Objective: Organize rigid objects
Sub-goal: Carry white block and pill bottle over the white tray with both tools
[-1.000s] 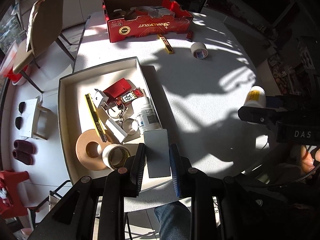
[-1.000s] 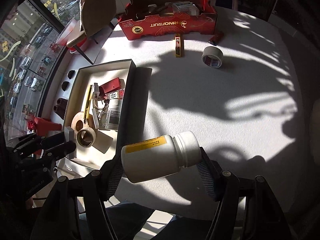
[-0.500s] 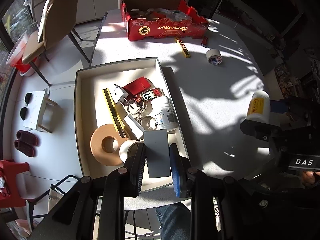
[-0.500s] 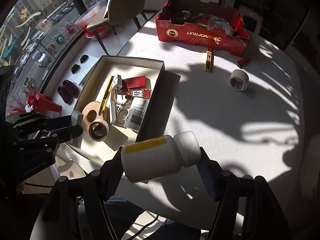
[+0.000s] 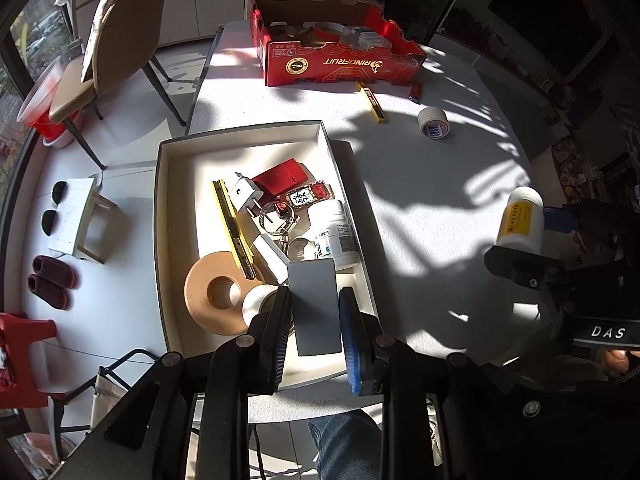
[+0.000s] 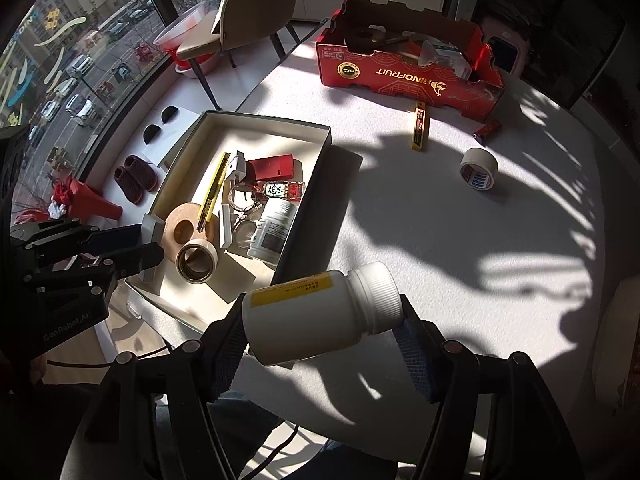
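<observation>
White bottle (image 6: 320, 316) with yellow label gripped by right tool (image 6: 320, 332); left tool (image 5: 316, 320) clamps grey block (image 5: 316, 308); carton (image 5: 340, 64) reads "RINOFRUIT"

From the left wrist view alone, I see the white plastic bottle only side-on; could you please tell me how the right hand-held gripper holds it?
Observer: The right hand-held gripper clamps the white plastic bottle with the yellow label end to end, with one pad on its base and the other on its ribbed screw cap.
Operator: Thank you. The small white tape roll is half hidden from me; how does it lie?
Observer: It lies in the white cardboard box with its brown-lined hole facing up, resting against the flat tan ring.
</observation>
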A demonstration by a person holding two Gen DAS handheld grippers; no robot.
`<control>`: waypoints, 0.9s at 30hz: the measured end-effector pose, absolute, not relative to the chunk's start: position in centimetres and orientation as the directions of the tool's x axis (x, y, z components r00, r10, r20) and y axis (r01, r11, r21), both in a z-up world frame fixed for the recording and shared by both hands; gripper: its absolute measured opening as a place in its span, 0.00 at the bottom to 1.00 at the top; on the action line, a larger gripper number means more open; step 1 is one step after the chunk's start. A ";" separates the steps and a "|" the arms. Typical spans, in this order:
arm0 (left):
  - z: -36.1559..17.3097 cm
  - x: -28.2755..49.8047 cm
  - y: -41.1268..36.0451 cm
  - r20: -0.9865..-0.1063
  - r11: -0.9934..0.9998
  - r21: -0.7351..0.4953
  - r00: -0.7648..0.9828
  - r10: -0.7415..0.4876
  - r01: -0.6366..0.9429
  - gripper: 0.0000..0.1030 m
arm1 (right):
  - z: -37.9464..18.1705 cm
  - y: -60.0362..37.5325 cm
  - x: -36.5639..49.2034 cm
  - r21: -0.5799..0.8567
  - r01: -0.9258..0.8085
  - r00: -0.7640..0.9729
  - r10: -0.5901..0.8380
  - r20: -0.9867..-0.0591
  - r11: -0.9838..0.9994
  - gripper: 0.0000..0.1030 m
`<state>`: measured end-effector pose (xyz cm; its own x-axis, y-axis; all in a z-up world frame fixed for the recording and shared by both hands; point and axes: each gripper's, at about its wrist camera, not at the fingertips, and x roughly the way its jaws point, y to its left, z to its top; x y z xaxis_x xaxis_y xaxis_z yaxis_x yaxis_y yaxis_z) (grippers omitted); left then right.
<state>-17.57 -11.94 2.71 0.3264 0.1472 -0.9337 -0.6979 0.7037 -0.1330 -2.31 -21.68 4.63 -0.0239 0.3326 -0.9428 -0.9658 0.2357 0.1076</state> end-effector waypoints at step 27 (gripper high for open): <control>2.6 -19.6 -10.9 -0.933 0.626 -0.136 0.311 0.180 -0.768 0.25 | 3.9 -19.7 -3.5 0.121 -0.981 -0.070 0.308 -0.949 0.149 0.68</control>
